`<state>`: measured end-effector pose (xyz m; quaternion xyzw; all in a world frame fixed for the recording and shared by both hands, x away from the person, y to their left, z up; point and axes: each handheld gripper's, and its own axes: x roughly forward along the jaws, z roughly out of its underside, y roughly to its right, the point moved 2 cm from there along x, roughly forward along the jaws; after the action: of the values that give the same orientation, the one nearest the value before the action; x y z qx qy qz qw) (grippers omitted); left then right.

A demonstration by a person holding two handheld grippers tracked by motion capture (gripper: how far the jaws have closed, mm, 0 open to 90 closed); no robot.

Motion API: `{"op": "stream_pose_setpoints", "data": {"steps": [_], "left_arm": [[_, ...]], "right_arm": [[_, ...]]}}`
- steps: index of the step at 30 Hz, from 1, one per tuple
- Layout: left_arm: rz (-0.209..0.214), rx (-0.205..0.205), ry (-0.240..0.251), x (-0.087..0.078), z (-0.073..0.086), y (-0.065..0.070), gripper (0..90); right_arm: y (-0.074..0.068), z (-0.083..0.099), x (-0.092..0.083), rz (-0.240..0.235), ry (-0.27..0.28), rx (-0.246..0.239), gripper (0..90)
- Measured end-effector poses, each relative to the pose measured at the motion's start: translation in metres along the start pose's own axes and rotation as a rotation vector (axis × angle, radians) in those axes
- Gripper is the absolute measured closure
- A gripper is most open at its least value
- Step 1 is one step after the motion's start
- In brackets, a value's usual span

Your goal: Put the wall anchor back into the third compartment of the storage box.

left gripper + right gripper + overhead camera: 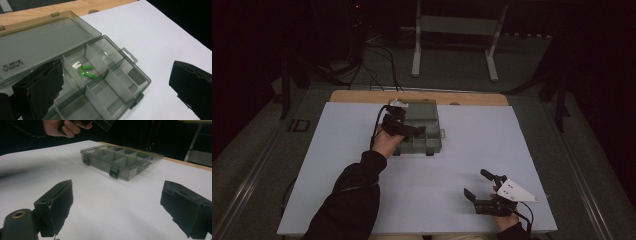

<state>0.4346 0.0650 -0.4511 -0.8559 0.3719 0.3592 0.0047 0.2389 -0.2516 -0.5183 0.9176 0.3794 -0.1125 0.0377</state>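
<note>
Left gripper view: left gripper (112, 87) wide, empty, above open box (117, 75) near worktop's far edge; green pieces (86, 71) in compartment straight ahead. Right gripper (479, 187) wide, well apart.

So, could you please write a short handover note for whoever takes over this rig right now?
Left gripper: open, nothing between the jaws, held above the compartment box.
Right gripper: open and empty, low over the white table cover at the near right, apart from the box.
Box: lid folded back flat, compartments open.
Done: three small green pieces lie in one compartment, beside a small pale bit I cannot identify.
Left: the other compartments look empty; no further pieces are visible on the cover. The lid is not yet closed.
</note>
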Motion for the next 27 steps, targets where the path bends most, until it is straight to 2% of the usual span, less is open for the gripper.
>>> {"op": "stream_pose_setpoints", "data": {"steps": [5,7,9,12,13,15,22,27], "left_arm": [[0.028,0.019,0.033,-0.02,0.009,0.001,0.0],[0.051,0.04,0.05,-0.03,0.013,0.002,0.0],[0.055,0.059,0.064,-0.038,0.016,0.002,0.0],[0.075,0.071,0.093,-0.052,0.022,0.002,0.0],[0.075,0.071,0.093,-0.052,0.022,0.002,0.0],[0.092,0.094,0.105,-0.065,0.028,0.003,0.0],[0.143,0.159,0.134,-0.087,0.044,0.011,0.0],[0.164,0.187,0.146,-0.099,0.058,0.018,0.0]], "right_arm": [[-0.001,0.0,0.001,0.001,-0.003,-0.001,11.0],[-0.001,0.0,0.001,0.001,-0.004,-0.002,11.0],[-0.001,0.0,0.001,0.0,-0.003,-0.003,11.0],[-0.002,0.0,0.0,0.0,-0.003,-0.003,11.0],[-0.002,0.0,0.0,0.0,-0.003,-0.003,11.0],[-0.002,-0.001,0.0,0.0,-0.003,-0.003,11.1],[-0.002,-0.001,0.0,0.004,-0.002,-0.005,11.0],[-0.002,-0.001,0.0,0.0,0.0,-0.007,11.0]]}}
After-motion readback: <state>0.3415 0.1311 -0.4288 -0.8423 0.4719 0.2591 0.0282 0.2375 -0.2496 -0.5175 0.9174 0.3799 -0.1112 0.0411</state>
